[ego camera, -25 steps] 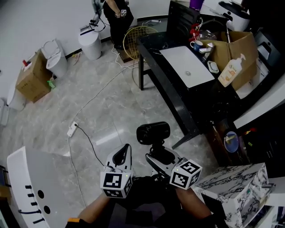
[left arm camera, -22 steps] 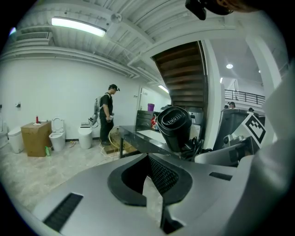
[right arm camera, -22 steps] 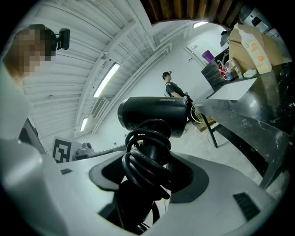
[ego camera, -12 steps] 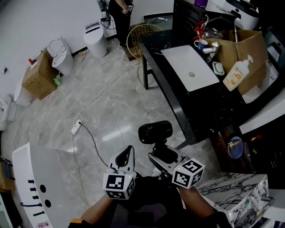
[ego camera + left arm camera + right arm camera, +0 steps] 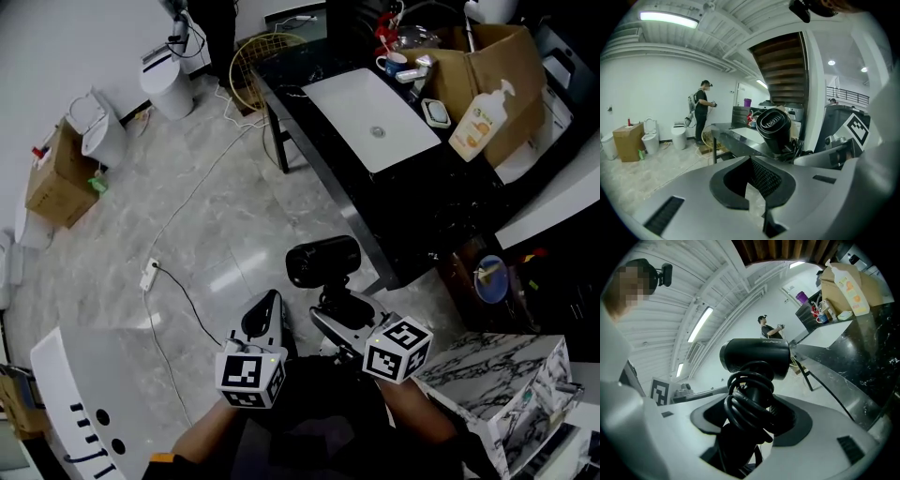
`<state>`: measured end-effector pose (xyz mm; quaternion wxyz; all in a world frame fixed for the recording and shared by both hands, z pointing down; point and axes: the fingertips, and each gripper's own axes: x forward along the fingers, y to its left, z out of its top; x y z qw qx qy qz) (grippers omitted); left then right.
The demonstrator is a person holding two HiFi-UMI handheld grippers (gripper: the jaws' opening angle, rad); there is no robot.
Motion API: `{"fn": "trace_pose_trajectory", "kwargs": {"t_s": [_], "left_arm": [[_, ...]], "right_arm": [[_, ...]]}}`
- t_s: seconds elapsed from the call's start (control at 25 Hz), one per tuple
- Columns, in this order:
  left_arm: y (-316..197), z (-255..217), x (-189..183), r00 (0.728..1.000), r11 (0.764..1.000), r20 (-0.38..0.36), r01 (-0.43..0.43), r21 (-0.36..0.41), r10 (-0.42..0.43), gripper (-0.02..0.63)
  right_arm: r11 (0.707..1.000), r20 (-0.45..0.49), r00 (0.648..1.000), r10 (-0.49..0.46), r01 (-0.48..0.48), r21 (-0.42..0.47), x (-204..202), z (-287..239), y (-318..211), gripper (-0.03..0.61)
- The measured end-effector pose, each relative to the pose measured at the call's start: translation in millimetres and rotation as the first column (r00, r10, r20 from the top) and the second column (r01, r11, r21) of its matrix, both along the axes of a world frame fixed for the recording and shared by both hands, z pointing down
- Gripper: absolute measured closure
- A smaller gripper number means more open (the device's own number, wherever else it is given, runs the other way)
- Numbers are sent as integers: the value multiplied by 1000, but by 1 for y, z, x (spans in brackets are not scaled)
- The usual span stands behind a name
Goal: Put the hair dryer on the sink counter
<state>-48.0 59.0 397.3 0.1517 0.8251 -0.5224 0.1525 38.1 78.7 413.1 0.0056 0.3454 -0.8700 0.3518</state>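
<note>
A black hair dryer with its cord wound round the handle stands upright in my right gripper, which is shut on the handle. The right gripper view shows the dryer's barrel above the coiled cord, held by my right gripper. My left gripper hangs beside it to the left, jaws together with nothing between them. In the left gripper view the dryer shows beyond my left gripper. The black sink counter with its white basin lies ahead to the upper right.
A cardboard box, a soap bottle and a mug stand on the counter. A power strip and cable lie on the marble floor. A marble-patterned box is at lower right. A person stands far back.
Both grippers have moved across the floor toward the black counter, the dryer still held by the right one. The counter now sits closer and further left in the head view.
</note>
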Motion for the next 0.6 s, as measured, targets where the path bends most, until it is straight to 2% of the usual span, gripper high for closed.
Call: {"fn": "trace_pose_trajectory", "kwargs": {"t_s": [0.28,0.6], "left_arm": [[-56,-5,19,990,990,-16,-138,19,138,607],[-122,-12,20,955,957,-63,-288,30,289,606]], "right_arm": [[991,-25,991,133,-133,-7,11,1,-41,299],[947,-64,945,320,-322,-16,13,-4,-94,299]]}}
